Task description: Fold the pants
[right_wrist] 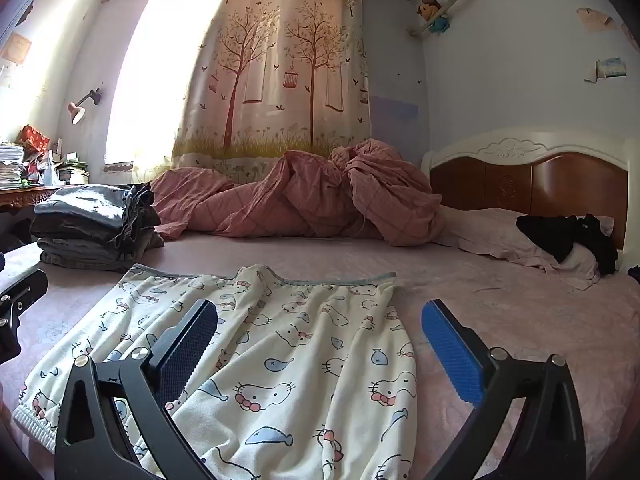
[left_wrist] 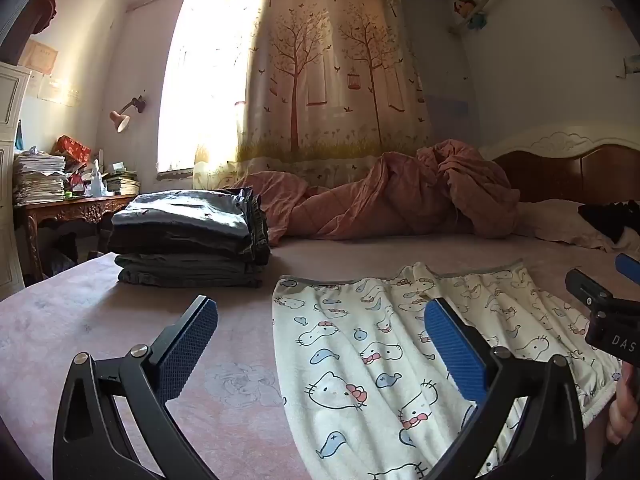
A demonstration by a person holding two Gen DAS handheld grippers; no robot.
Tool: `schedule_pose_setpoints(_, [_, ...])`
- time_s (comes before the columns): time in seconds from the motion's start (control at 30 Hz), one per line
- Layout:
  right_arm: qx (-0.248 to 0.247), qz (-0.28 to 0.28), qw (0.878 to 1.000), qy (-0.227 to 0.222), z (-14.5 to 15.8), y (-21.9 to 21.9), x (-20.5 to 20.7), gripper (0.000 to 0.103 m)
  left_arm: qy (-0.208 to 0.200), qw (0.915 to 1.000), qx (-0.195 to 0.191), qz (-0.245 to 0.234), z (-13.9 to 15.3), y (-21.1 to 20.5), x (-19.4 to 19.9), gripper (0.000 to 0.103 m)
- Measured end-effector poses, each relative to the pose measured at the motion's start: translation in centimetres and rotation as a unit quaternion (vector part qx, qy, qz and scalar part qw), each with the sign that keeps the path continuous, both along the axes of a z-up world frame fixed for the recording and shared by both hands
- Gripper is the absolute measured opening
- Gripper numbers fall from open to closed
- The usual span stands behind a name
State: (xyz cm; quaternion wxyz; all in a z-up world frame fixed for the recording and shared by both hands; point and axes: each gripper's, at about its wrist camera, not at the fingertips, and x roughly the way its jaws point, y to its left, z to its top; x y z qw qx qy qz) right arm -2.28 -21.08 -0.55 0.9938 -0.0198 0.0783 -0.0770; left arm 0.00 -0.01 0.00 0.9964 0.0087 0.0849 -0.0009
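Cream pants [left_wrist: 360,360] with a cat and fish print lie spread flat on the pink bed sheet [left_wrist: 120,340], grey waistband toward the far side. My left gripper [left_wrist: 320,320] hovers open over the pants' left edge, nothing between its blue pads. In the right wrist view the same pants [right_wrist: 288,360] fill the near middle, and my right gripper [right_wrist: 320,320] stands open above their right part. The right gripper's body [left_wrist: 604,312] shows at the right edge of the left wrist view, with part of a hand below it.
A stack of folded dark clothes [left_wrist: 188,236] sits at the bed's far left. A rumpled pink quilt [left_wrist: 400,200] lies along the far side. A pillow with black clothing [right_wrist: 568,236] is by the headboard [right_wrist: 528,176]. A cluttered desk [left_wrist: 72,200] stands beyond the bed.
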Motion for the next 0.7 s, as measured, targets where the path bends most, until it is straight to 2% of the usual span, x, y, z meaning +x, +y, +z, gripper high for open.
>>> schedule_pose_setpoints(0.27, [0.001,0.000,1.000,0.000,0.01,0.09,-0.05,0.102,-0.005,0.9999,0.013,0.002,0.46,-0.13,0.27,0.103])
schedule_pose_setpoints(0.7, [-0.001,0.000,1.000,0.002,0.02,0.27,-0.12,0.102,-0.008,0.9999,0.009,0.003,-0.26,-0.14,-0.23,0.103])
